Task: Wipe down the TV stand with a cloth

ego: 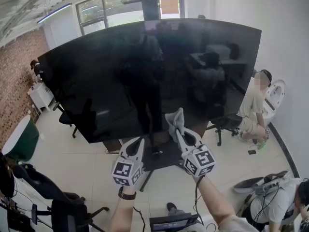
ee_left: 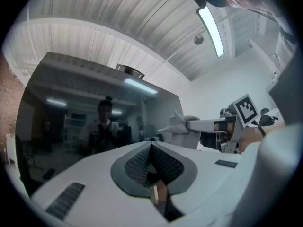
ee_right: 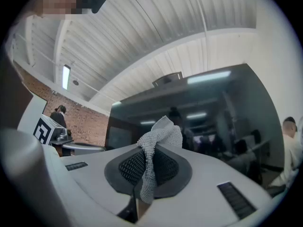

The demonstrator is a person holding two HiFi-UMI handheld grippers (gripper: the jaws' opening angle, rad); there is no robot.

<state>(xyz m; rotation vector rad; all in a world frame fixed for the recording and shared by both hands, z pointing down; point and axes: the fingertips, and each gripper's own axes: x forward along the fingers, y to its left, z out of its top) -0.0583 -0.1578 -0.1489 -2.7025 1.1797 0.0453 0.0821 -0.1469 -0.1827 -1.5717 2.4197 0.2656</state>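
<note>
Left gripper: jaws clenched together with nothing between the ribbed pads. I hold it raised in front of the screen, to the left of the other gripper.
Right gripper: jaws clamped on the cloth. It is raised just right of my left one, its tips reaching a little higher in the head view.
Cloth: grey and knitted-looking, pinched near its middle. One bunch stands above the jaw tips and a strip hangs down between the pads. From the head view it lies over the screen's lower edge, but I cannot tell whether it touches the glass.
TV stand: dark base and legs on the floor, below and between my two grippers. The cloth is held above it, not on it.
TV: large black screen, dark, mirroring the room.
Floor: pale tiles.
Person: seated at the right, past the screen's edge.
Brick wall: far left.
</note>
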